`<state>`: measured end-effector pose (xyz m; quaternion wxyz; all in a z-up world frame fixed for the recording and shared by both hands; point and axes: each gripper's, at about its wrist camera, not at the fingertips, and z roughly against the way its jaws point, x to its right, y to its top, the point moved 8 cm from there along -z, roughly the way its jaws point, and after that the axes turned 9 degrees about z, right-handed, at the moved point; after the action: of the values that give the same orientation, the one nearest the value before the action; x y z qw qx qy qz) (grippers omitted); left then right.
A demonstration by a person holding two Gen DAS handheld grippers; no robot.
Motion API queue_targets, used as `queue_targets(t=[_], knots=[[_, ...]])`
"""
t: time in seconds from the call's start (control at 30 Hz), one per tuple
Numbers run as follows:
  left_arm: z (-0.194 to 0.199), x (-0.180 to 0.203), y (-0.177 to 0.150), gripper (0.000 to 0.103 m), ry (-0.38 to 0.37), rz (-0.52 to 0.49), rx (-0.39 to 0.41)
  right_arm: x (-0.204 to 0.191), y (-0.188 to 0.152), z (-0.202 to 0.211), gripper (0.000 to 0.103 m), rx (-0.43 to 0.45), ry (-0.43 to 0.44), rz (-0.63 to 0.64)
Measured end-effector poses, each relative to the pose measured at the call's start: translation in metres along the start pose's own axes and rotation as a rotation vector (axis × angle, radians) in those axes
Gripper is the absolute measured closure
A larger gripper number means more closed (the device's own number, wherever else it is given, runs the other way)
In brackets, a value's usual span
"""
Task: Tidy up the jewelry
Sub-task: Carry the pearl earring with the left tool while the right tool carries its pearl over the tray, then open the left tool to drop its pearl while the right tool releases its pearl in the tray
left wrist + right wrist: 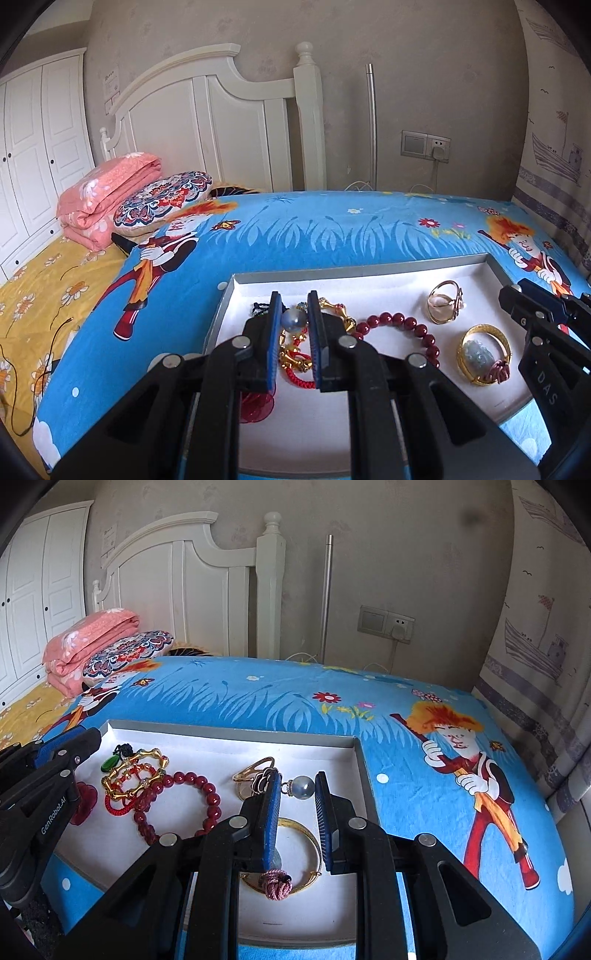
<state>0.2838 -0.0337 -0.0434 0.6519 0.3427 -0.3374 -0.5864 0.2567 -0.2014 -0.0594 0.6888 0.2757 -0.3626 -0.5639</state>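
A shallow white tray (369,282) (229,744) lies on the blue cartoon bedsheet and holds the jewelry. My left gripper (294,306) hovers open over a grey pearl bead (290,318), a gold chain bracelet (334,314) and a red cord (299,376). A dark red bead bracelet (400,326) (184,805), a gold ring (445,306) and a gold bangle with a pale stone pendant (484,350) lie to the right. My right gripper (297,784) is open around a grey pearl (303,785), above a gold bangle (306,834) with a pink knot (277,884).
A folded pink quilt (107,192) and a patterned pillow (162,197) lie at the bed's head by the white headboard (192,110). A yellow flowered sheet (44,295) covers the left. A wall socket (424,144) and curtain (554,129) are behind.
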Motion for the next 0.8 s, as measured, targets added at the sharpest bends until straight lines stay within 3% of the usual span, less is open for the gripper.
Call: queue_targets(t=[0.43,0.47,0.5,0.53,0.57,0.6,0.63,0.73,0.8], knots=[[-0.016,-0.005,0.003,0.089,0.021,0.034,-0.008,-0.006,0.008,-0.014,0.083,-0.009,-0.002,0.001],[-0.016,-0.006,0.004,0.088,0.021,0.036,-0.005,-0.006,0.007,-0.014,0.080,-0.011,-0.003,-0.002],[-0.017,-0.007,0.005,0.085,0.029,0.037,0.000,-0.006,0.007,-0.015,0.070,-0.011,-0.003,-0.003],[-0.017,-0.008,0.006,0.073,0.035,0.040,0.004,-0.007,0.007,-0.015,0.063,-0.010,-0.003,-0.004],[-0.016,-0.009,0.006,0.055,0.038,0.046,0.008,-0.006,0.007,-0.014,0.047,-0.006,-0.005,-0.008],[-0.016,-0.011,0.007,0.037,0.035,0.053,0.013,-0.006,0.007,-0.012,0.045,0.004,-0.003,-0.012],[-0.015,-0.012,0.007,0.033,0.038,0.057,0.023,-0.006,0.007,-0.011,0.045,0.007,-0.002,-0.010],[-0.013,-0.015,0.009,0.032,0.042,0.058,0.031,-0.004,0.007,-0.009,0.045,0.010,-0.006,-0.003],[-0.011,-0.016,0.008,0.024,0.040,0.060,0.034,-0.002,0.007,-0.006,0.045,0.008,-0.001,-0.014]])
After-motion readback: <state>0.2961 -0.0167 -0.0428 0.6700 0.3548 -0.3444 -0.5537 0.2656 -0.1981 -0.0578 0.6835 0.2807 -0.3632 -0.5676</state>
